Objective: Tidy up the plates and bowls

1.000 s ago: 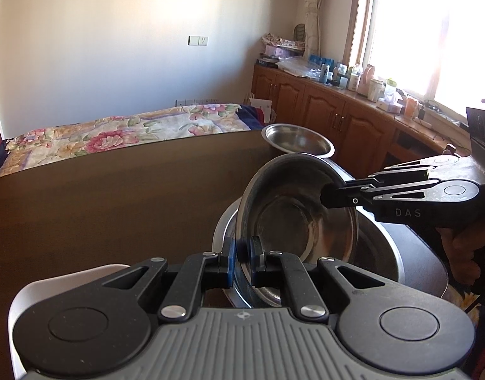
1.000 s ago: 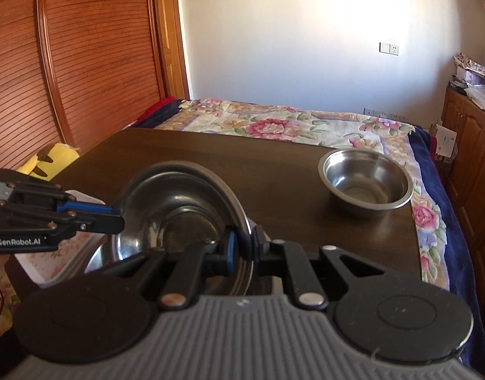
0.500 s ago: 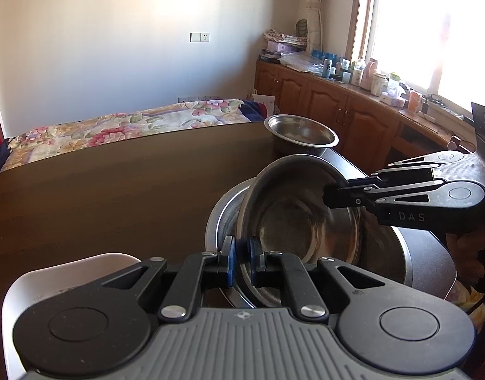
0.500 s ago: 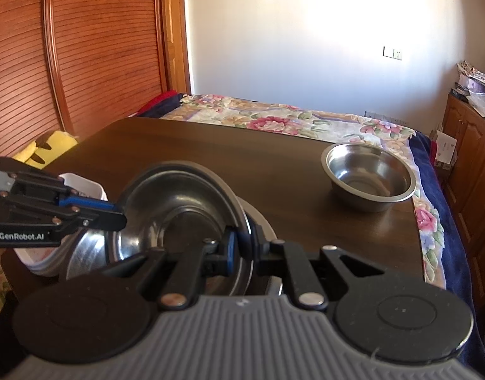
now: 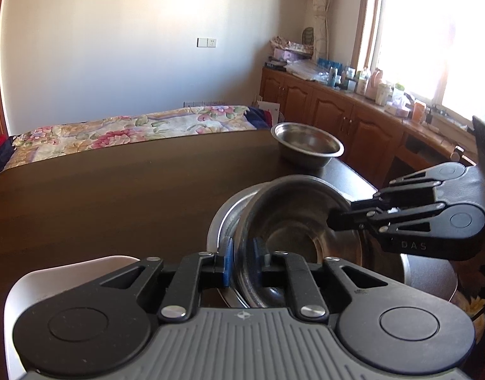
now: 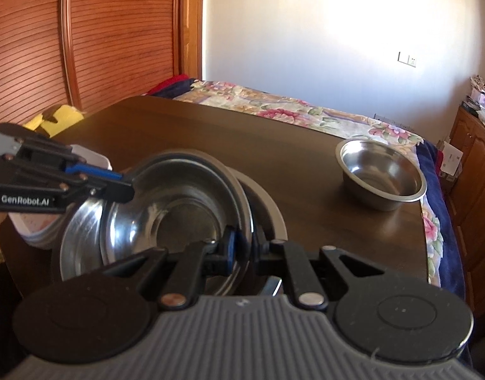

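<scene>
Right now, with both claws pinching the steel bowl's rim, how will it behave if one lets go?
The steel bowl looks rigid and thin-walled, probably light. Its polished rim may slip in the left claw or right claw, since each bites only a narrow edge. It is tilted over the larger bowl, so released on one side it would likely pivot and drop in with a clang.

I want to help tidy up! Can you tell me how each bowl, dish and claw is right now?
Left claw: shut on the held bowl's rim.
Right claw: shut on the opposite rim.
Held bowl: tilted, gripped by both claws, over the big bowl.
Big bowl: on the table, beneath the held bowl.
Far bowl: upright, empty, alone near the table edge.
White dish: on the table, beside the big bowl.
</scene>
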Action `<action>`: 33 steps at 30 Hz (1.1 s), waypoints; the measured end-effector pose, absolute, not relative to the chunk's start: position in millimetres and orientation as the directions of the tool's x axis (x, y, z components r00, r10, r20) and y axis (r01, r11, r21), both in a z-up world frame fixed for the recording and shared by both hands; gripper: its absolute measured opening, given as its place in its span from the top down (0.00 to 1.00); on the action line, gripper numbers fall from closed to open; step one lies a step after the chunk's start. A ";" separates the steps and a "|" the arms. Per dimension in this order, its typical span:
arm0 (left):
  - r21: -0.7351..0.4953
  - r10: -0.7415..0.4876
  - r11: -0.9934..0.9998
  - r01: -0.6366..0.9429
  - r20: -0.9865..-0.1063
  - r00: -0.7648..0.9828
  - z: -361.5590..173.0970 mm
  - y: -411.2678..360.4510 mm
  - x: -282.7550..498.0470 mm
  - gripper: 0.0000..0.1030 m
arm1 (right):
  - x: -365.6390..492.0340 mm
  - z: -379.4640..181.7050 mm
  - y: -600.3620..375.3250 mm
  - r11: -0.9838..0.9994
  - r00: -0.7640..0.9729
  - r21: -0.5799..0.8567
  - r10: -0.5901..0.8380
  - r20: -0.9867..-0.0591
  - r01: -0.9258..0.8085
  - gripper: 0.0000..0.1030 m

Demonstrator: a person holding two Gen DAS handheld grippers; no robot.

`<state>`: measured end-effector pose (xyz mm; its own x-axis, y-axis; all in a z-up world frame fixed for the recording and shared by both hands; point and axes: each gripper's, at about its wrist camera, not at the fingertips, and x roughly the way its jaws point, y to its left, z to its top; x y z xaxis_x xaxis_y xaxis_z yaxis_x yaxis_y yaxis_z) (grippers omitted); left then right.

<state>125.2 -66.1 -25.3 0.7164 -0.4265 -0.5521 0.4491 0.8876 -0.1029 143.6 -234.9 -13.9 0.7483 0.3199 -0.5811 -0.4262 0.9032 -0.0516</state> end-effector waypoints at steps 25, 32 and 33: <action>-0.041 -0.377 0.910 0.412 -0.495 0.783 -23.7 -80.7 141.7 0.55 | 138.3 -15.9 -246.2 0.915 0.805 -0.005 0.352 -0.476 -0.403 0.87; -0.012 -0.357 0.915 0.404 -0.493 0.793 -22.8 -89.4 155.5 0.37 | 129.4 -19.7 -252.7 0.942 0.878 -0.027 0.300 -0.373 -0.334 0.87; -0.008 -0.354 0.915 0.403 -0.493 0.795 -22.9 -91.3 157.1 0.34 | 128.9 -19.7 -255.6 0.945 0.883 -0.008 0.303 -0.359 -0.327 0.87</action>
<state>157.1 -91.3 -22.9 0.7949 -0.3540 -0.4928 0.4029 0.9152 -0.0076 128.9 -255.6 -19.7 0.8829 0.3028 -0.3588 -0.3272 0.9449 -0.0077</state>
